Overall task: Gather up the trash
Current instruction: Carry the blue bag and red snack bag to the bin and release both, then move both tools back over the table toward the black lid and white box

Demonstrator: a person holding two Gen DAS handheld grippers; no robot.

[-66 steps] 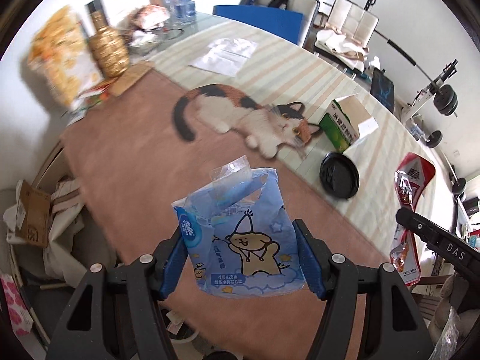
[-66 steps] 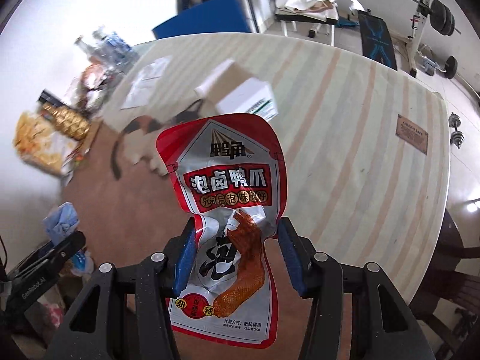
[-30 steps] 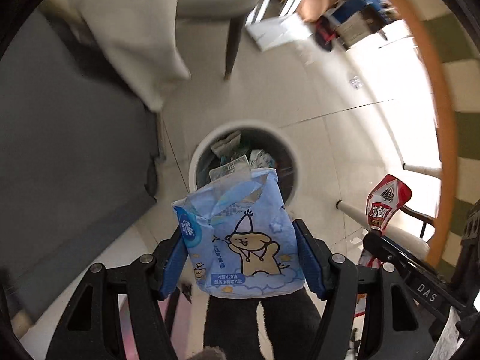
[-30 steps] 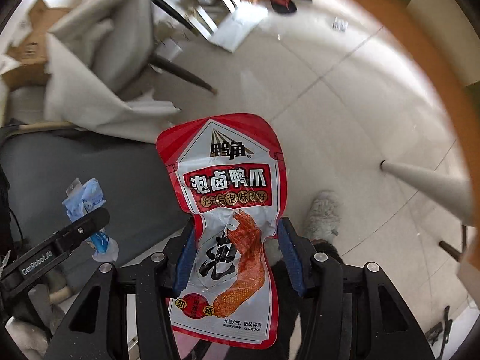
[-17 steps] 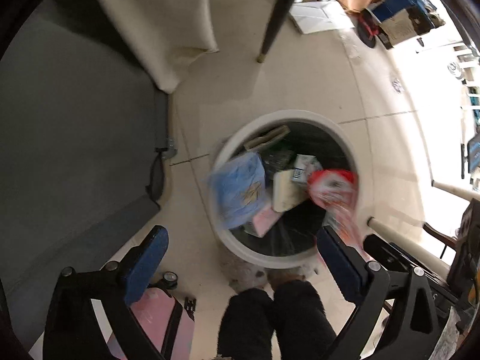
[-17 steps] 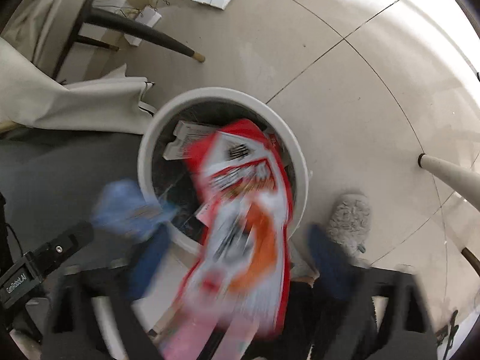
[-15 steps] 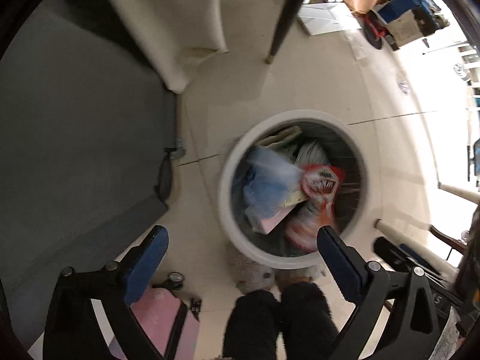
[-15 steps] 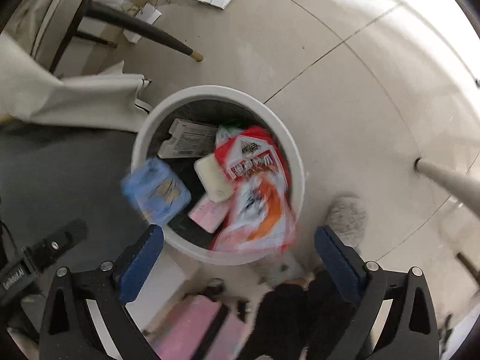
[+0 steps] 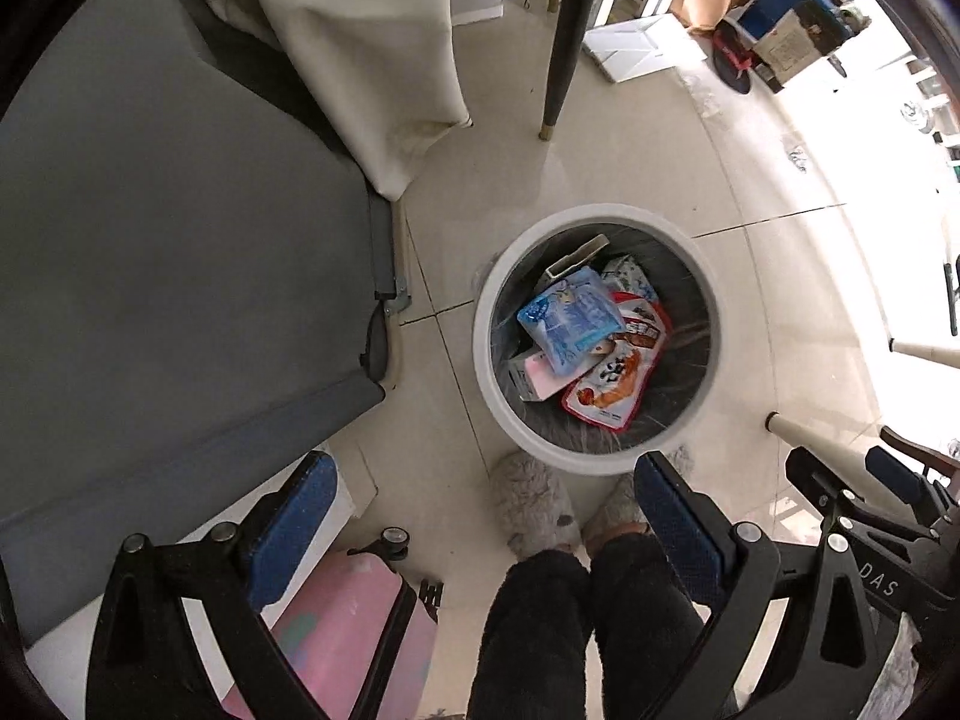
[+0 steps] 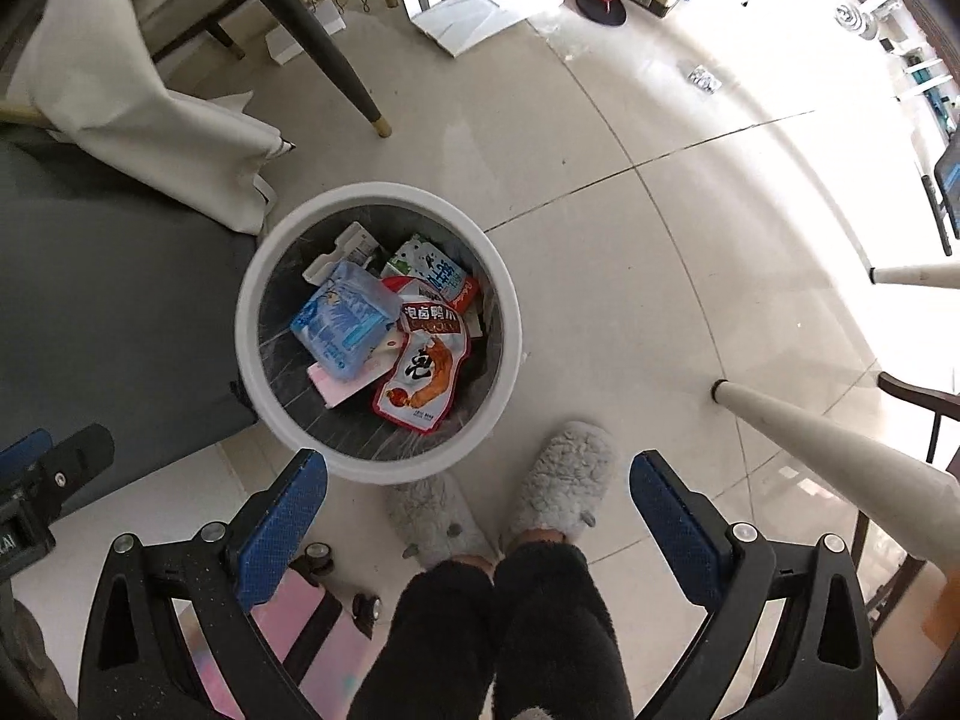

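Observation:
A round white trash bin point(image 9: 714, 330) stands on the tiled floor; it also shows in the right wrist view point(image 10: 513, 324). Inside lie the blue tissue pack point(image 9: 570, 318) point(image 10: 342, 318), the red snack pouch point(image 9: 618, 378) point(image 10: 429, 366) and other wrappers. My left gripper point(image 9: 480, 522) is open and empty, high above the bin's near edge. My right gripper point(image 10: 477, 516) is open and empty above the floor just in front of the bin.
The person's grey slippers point(image 10: 564, 486) and dark trouser legs stand beside the bin. A grey sofa point(image 9: 150, 240) is at the left, a pink suitcase point(image 9: 336, 630) below, a chair leg point(image 9: 561, 78) and white table legs point(image 10: 840, 444) around.
Both grippers swung from the table down over the bin and opened. The blue tissue pack and the red pouch fell into the bin and now lie still.

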